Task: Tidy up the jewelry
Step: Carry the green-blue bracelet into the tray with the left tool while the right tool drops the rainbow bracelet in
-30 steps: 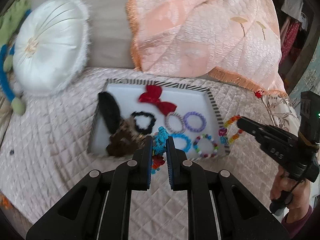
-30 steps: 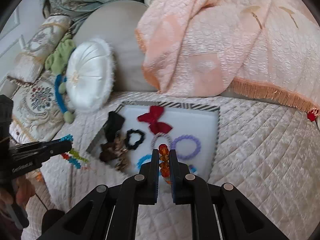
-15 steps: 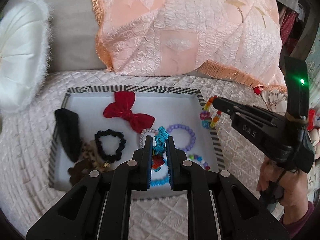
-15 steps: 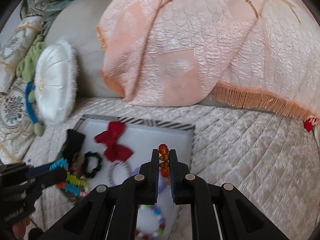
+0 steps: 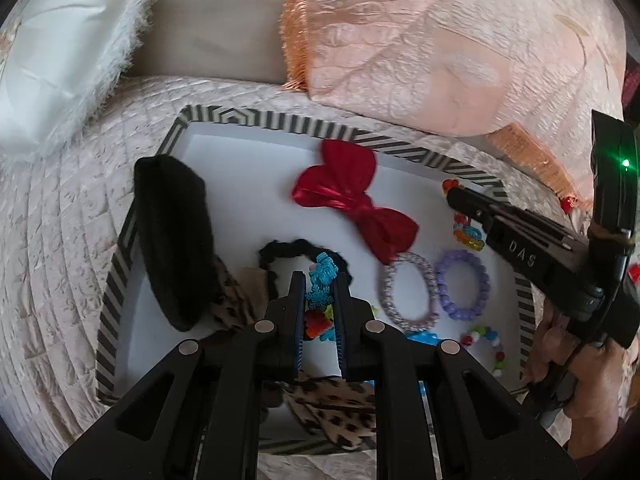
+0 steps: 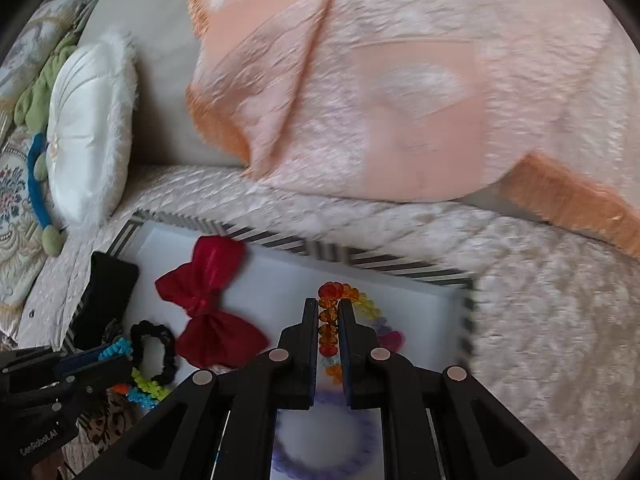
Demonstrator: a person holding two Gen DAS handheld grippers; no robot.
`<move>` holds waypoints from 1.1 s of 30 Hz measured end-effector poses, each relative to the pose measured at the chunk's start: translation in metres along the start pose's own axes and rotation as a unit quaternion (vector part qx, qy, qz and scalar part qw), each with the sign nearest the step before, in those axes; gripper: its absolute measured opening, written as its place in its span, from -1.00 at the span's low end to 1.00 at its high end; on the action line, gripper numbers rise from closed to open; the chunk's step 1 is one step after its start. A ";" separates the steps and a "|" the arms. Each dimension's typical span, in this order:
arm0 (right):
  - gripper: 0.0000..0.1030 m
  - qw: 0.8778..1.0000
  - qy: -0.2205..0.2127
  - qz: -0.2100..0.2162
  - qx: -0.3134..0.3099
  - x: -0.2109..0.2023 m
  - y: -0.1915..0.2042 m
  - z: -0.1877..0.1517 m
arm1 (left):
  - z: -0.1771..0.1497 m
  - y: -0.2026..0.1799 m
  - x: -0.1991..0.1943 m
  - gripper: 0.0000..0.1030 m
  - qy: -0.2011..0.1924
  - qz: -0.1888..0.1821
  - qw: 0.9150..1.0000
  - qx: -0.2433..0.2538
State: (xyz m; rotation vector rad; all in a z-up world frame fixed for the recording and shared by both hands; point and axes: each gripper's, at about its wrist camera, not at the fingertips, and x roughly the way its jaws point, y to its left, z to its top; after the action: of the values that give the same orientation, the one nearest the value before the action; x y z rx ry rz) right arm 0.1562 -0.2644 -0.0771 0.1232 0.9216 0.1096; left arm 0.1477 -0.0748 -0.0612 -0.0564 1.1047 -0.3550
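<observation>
Red bow (image 5: 352, 204) lies in striped tray (image 5: 120, 256) beside black scrunchie (image 5: 280, 250).

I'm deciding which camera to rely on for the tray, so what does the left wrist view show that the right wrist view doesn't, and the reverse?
Only the left wrist view shows the hand gripping the right gripper, the multicoloured beaded bracelet lying in the tray, and the leopard-print fabric in full.

Only the right wrist view shows the green and blue plush toy and the embroidered cushion.

Both show the striped tray, red bow, black scrunchie, purple bracelet, white fluffy cushion and peach blanket.
</observation>
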 end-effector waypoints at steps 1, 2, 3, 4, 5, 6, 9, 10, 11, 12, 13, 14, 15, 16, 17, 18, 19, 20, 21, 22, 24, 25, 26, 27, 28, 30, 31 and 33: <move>-0.83 1.000 0.002 0.003 -0.001 0.003 0.003 -0.001 | -0.001 0.001 0.001 -0.77 0.000 0.001 1.000 0.000; -0.83 1.000 0.005 0.008 -0.002 0.006 0.005 -0.001 | -0.001 0.002 0.003 -0.77 0.001 0.002 1.000 0.000; -0.83 1.000 0.007 0.013 0.000 0.010 0.008 -0.002 | -0.002 0.003 0.004 -0.77 0.002 0.003 1.000 -0.001; -0.83 1.000 0.008 0.016 0.001 0.011 0.009 -0.003 | -0.002 0.004 0.005 -0.77 0.003 0.003 1.000 -0.001; -0.83 1.000 0.011 0.019 0.002 0.013 0.011 -0.003 | -0.002 0.004 0.006 -0.77 0.003 0.004 1.000 -0.002; -0.83 1.000 0.013 0.022 0.003 0.015 0.012 -0.004 | -0.003 0.004 0.007 -0.77 0.004 0.004 1.000 -0.003; -0.83 0.999 0.019 0.027 0.004 0.019 0.017 -0.003 | -0.003 0.004 0.010 -0.77 0.003 0.008 1.000 -0.002; -0.83 0.999 0.021 0.028 0.004 0.020 0.017 -0.002 | -0.003 0.004 0.010 -0.77 0.003 0.009 1.000 -0.001; -0.83 0.999 0.024 0.029 0.006 0.022 0.017 -0.002 | -0.003 0.004 0.010 -0.77 0.002 0.010 1.000 -0.001; -0.83 0.999 0.027 0.028 0.007 0.023 0.017 -0.001 | -0.003 0.004 0.010 -0.77 0.002 0.010 1.000 0.000; -0.83 0.999 0.029 0.025 0.010 0.024 0.016 -0.001 | -0.003 0.004 0.011 -0.77 0.002 0.011 1.000 0.000; -0.83 0.999 0.032 0.021 0.014 0.025 0.015 0.000 | -0.003 0.004 0.011 -0.77 0.001 0.012 1.000 0.001; -0.82 0.999 0.036 0.018 0.019 0.026 0.014 0.001 | -0.003 0.004 0.011 -0.77 0.001 0.013 1.000 0.002; -0.75 0.999 0.041 0.017 0.023 0.028 0.012 0.001 | -0.003 0.003 0.011 -0.77 0.000 0.013 1.000 0.002; -0.61 0.999 0.044 0.018 0.026 0.028 0.011 0.001 | -0.003 0.003 0.011 -0.77 -0.001 0.014 1.000 0.002; -0.52 0.998 0.045 0.021 0.030 0.028 0.010 0.000 | -0.004 0.003 0.010 -0.77 -0.005 0.015 1.000 0.002; -0.32 0.998 0.044 0.025 0.033 0.027 0.009 0.000 | -0.004 0.002 0.008 -0.77 -0.009 0.015 1.000 0.003; -0.23 0.998 0.041 0.027 0.036 0.026 0.008 -0.001 | -0.005 0.002 0.006 -0.76 -0.011 0.016 1.000 0.003; -0.23 0.998 0.039 0.029 0.038 0.025 0.007 -0.001 | -0.005 0.001 0.005 -0.73 -0.014 0.016 1.000 0.005; -0.23 0.998 0.038 0.031 0.038 0.024 0.007 -0.003 | -0.005 0.001 0.004 -0.62 -0.016 0.017 1.000 0.006; -0.23 0.998 0.041 0.030 0.038 0.022 0.005 -0.005 | -0.006 0.000 0.001 -0.26 -0.018 0.017 1.000 0.007; -0.23 0.998 0.041 0.031 0.040 0.020 0.004 -0.006 | -0.006 0.000 -0.001 -0.11 -0.020 0.014 1.000 0.006; -0.23 0.998 0.039 0.033 0.042 0.017 0.003 -0.008 | -0.006 -0.001 -0.004 -0.07 -0.024 0.013 1.000 0.007; -0.23 0.998 0.037 0.034 0.043 0.014 0.003 -0.009 | -0.006 -0.002 -0.006 0.00 -0.026 0.016 1.000 0.008; -0.23 0.998 0.033 0.036 0.045 0.011 0.001 -0.011 | -0.007 -0.002 -0.008 0.05 -0.028 0.019 0.999 0.008; -0.23 0.998 0.028 0.038 0.049 0.004 0.000 -0.014 | -0.008 -0.003 -0.014 0.07 -0.031 0.019 0.999 0.008; -0.23 0.998 0.027 0.038 0.050 0.000 0.000 -0.015 | -0.008 -0.004 -0.016 0.07 -0.031 0.020 0.999 0.008; -0.22 0.998 0.025 0.039 0.051 -0.008 0.002 -0.017 | -0.010 -0.007 -0.021 0.07 -0.036 0.024 0.999 0.012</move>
State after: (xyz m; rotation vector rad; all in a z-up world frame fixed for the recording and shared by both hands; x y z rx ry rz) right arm 0.1376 -0.2624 -0.0807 0.2517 0.9723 0.1378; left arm 0.1291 -0.0732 -0.0455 -0.0209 1.0286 -0.3221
